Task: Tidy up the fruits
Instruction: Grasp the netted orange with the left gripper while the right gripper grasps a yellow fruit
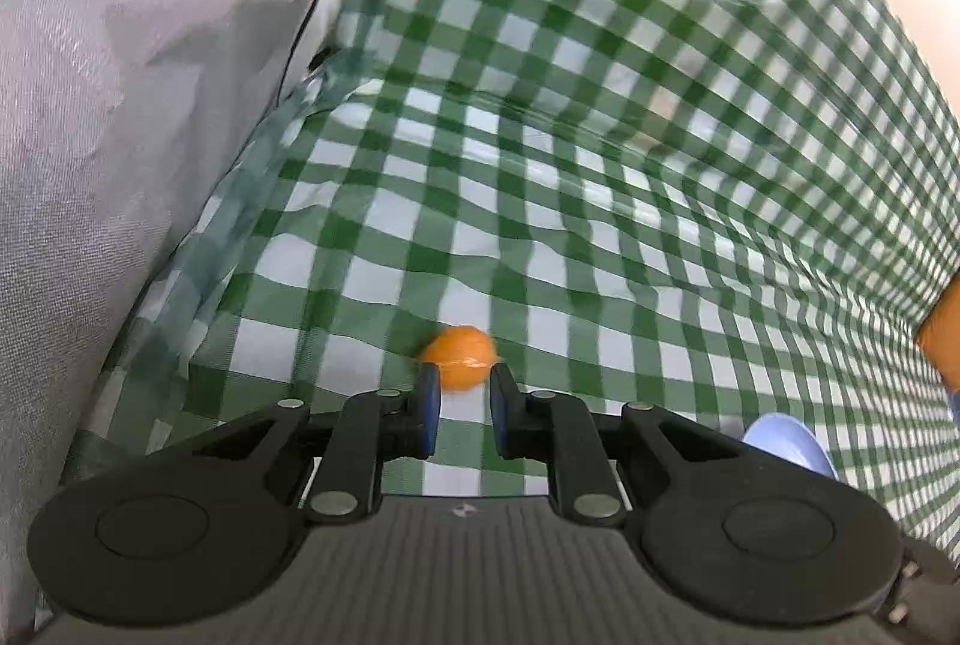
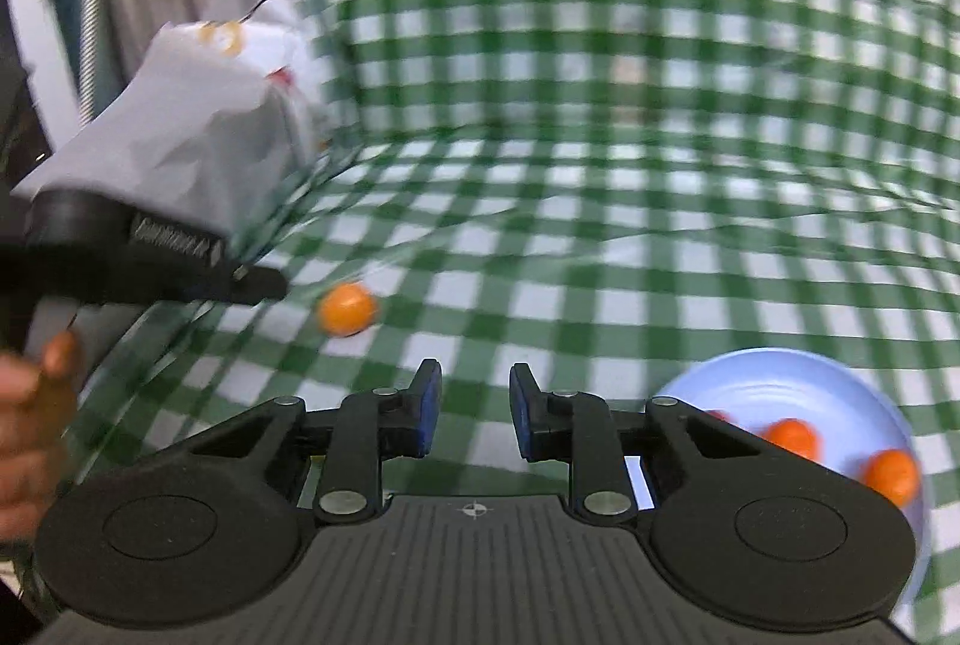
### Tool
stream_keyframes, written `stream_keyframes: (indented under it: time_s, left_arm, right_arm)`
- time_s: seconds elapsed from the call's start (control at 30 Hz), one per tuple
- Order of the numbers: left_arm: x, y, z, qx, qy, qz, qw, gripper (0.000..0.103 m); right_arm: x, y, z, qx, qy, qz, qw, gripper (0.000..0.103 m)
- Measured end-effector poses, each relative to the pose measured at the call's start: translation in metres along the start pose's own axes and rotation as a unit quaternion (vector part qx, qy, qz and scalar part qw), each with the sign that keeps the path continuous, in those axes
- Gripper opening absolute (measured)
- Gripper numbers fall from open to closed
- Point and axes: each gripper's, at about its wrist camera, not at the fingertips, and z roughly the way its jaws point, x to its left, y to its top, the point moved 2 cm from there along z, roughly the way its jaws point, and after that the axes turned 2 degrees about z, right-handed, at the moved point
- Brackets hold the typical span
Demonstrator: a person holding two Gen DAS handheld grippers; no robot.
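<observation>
At the far left of the left wrist view a grey-white bag (image 1: 120, 75) of woven-looking material stands on the green-and-white checked tablecloth (image 1: 540, 165); no writing on it can be read, only a blurred red mark near its top edge. Moving right, the left gripper (image 1: 465, 393) sits low in the middle with its blue-padded jaws drawn in narrow. A small orange fruit (image 1: 459, 354) lies on the cloth right at the fingertips, partly between them; the blur makes it hard to tell whether the pads press it or merely flank it. Further right, a sliver of the pale blue bowl (image 1: 792, 447) shows behind the gripper's linkage, and an orange shape (image 1: 945, 339) is cut off at the right edge.

In the right wrist view, a person's hand (image 2: 30, 417) at the far left grips the handle of the left gripper (image 2: 264, 285), which reaches in with its tip close to the same orange fruit (image 2: 347, 309). Behind it stands the bag (image 2: 198, 129), its top open; a blurred orange ring shape and a red mark show there, but nothing legible. In the middle, the right gripper (image 2: 474, 399) has its jaws narrow with only cloth (image 2: 600, 105) visible between them. At the right, the bowl (image 2: 780, 381) rests on the cloth holding several small orange and red fruits (image 2: 792, 438).
</observation>
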Motion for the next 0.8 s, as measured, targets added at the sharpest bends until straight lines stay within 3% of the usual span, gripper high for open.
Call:
stream_keyframes:
  time_s: [0.1, 0.23, 0.37, 0.6, 0.7, 0.8]
  left_arm:
    - [0.006, 0.003, 0.009, 0.012, -0.005, -0.005, 0.9999, 0.023]
    - [0.011, 0.007, 0.022, 0.021, -0.004, -0.009, 0.9997, 0.040]
    - [0.008, 0.010, 0.036, 0.027, -0.015, -0.008, 0.9995, 0.047]
    - [-0.013, 0.012, 0.063, 0.041, -0.008, 0.045, 0.9982, 0.048]
    - [-0.022, 0.011, 0.073, 0.039, 0.011, 0.072, 0.9966, 0.048]
    - [-0.027, 0.008, 0.080, 0.043, 0.022, 0.090, 0.9948, 0.045]
  right_arm:
    - [0.014, -0.003, 0.012, 0.010, 0.023, -0.006, 1.000, 0.028]
    - [0.034, -0.006, 0.029, 0.025, 0.044, -0.023, 0.998, 0.031]
    - [0.047, -0.009, 0.048, 0.042, 0.056, -0.049, 0.996, 0.036]
    - [0.055, -0.021, 0.074, 0.099, 0.049, -0.084, 0.990, 0.036]
    - [0.055, -0.022, 0.073, 0.100, 0.052, -0.089, 0.990, 0.029]
    - [0.054, -0.020, 0.069, 0.096, 0.047, -0.091, 0.990, 0.029]
